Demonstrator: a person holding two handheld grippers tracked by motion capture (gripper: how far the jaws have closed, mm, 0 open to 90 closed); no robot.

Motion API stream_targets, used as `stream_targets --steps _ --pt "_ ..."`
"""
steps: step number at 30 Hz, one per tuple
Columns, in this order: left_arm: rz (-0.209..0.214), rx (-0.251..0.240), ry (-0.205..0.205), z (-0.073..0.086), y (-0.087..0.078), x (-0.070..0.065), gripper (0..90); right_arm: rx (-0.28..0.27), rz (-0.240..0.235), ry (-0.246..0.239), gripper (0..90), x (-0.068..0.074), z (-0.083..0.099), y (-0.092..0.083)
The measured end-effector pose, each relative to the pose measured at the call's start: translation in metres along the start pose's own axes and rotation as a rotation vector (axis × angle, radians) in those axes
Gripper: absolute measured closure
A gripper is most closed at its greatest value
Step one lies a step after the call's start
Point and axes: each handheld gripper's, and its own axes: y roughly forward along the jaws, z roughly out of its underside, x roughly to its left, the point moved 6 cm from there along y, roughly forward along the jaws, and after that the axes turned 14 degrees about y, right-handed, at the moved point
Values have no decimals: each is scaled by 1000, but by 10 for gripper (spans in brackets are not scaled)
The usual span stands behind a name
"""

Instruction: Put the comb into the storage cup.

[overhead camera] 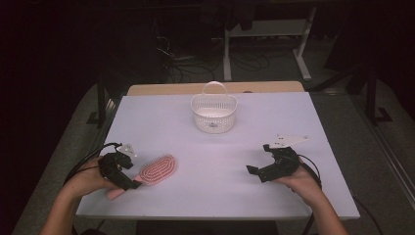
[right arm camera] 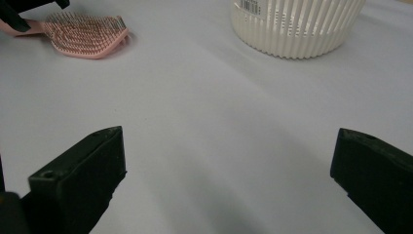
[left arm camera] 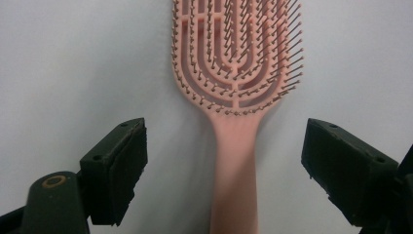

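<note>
A pink hairbrush (overhead camera: 157,169) lies bristles up on the white table (overhead camera: 220,147), near its front left corner. My left gripper (overhead camera: 128,183) sits low over the brush's handle. In the left gripper view the handle (left arm camera: 234,165) runs up between the two black jaws, with a clear gap on each side, so the left gripper (left arm camera: 224,146) is open around it. My right gripper (overhead camera: 258,158) rests at the front right, open, with bare table between its jaws (right arm camera: 229,156). From there the hairbrush (right arm camera: 85,35) lies far off at the upper left.
A white slatted basket (overhead camera: 214,113) with a hoop handle stands at the middle back of the table; the right gripper view has the basket (right arm camera: 297,29) at its top right. Beyond the table are dark floor, cables and a desk frame (overhead camera: 303,44).
</note>
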Motion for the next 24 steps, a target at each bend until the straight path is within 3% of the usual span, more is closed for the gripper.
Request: stream_targets --steps 10,24 --pt "16 34 13 0 5 -2 280 0 0 1 0 0 0 0" --pt "31 88 1 0 11 -2 426 1 0 1 0 0 0 1"
